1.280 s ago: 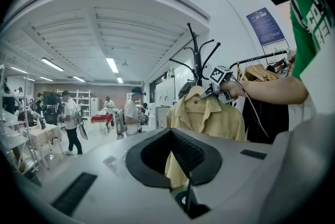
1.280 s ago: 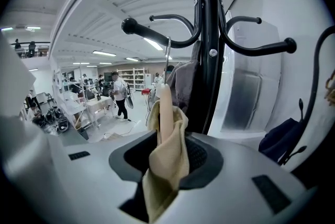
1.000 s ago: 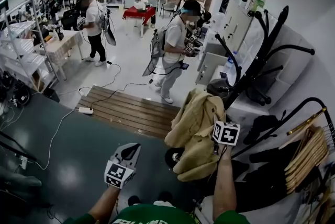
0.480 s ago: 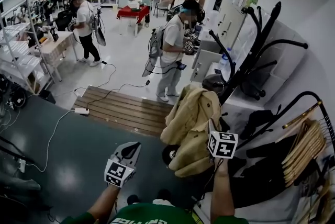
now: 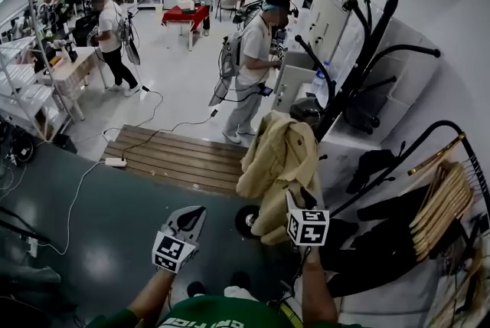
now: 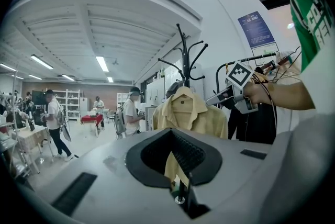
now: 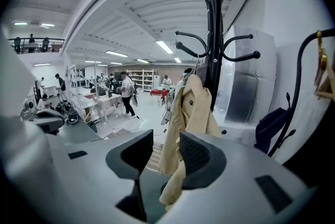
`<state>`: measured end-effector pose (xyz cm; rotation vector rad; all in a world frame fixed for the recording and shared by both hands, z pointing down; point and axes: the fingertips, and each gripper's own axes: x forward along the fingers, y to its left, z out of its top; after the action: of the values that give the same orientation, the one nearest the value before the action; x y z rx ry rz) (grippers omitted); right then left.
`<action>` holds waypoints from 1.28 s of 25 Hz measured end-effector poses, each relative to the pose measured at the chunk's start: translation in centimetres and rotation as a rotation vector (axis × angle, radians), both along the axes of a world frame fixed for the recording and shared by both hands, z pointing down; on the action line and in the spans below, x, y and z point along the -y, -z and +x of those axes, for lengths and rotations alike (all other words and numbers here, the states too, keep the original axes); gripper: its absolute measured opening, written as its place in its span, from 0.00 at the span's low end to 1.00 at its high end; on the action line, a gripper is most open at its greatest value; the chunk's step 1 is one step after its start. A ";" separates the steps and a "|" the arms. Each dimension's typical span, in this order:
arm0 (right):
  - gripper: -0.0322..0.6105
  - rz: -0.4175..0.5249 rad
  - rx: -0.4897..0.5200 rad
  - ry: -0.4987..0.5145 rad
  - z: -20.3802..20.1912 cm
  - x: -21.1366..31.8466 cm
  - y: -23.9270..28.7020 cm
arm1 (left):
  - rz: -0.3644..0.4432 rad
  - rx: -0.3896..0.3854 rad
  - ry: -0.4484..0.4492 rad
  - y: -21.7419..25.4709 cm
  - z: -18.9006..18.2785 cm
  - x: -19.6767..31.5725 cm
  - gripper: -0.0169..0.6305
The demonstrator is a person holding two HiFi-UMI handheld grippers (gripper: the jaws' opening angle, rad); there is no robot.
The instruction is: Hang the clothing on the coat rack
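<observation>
Head view: the left gripper is hovering over the dark floor, well apart from the garment. In the left gripper view its jaws are standing a narrow slit apart and gripping nothing; only the distant shirt is showing through the slit. Beyond it a wooden platform is lying on the floor, with a person in a white top standing behind.

The tan shirt is hanging from a lower arm of the black coat rack, collar up, body drooping free. The right gripper is sitting just beside the shirt's lower edge. Right gripper view: the jaws are gaping wide, and a loose fold of tan fabric is dangling between them against the right-hand pad, not pinched.

Farther right, a garment rail is carrying wooden hangers and dark clothing.
</observation>
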<state>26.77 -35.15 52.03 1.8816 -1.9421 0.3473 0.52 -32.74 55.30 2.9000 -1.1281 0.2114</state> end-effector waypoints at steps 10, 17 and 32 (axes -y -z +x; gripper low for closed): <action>0.19 -0.053 0.046 0.035 -2.5 -4.3 -4.7 | 0.001 0.000 -0.028 0.1 1.0 -0.6 0.03; 0.11 -0.080 0.096 0.066 -4.4 -6.4 -6.7 | 0.001 0.004 -0.039 0.1 1.5 -0.7 0.03; 0.06 -0.072 0.124 0.120 -5.9 -7.6 -7.1 | -0.007 0.004 -0.039 -0.1 1.8 -0.5 0.03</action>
<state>20.91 -27.50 59.15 1.7268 -2.0829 0.5006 2.35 -32.26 55.44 2.9188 -1.0697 0.2208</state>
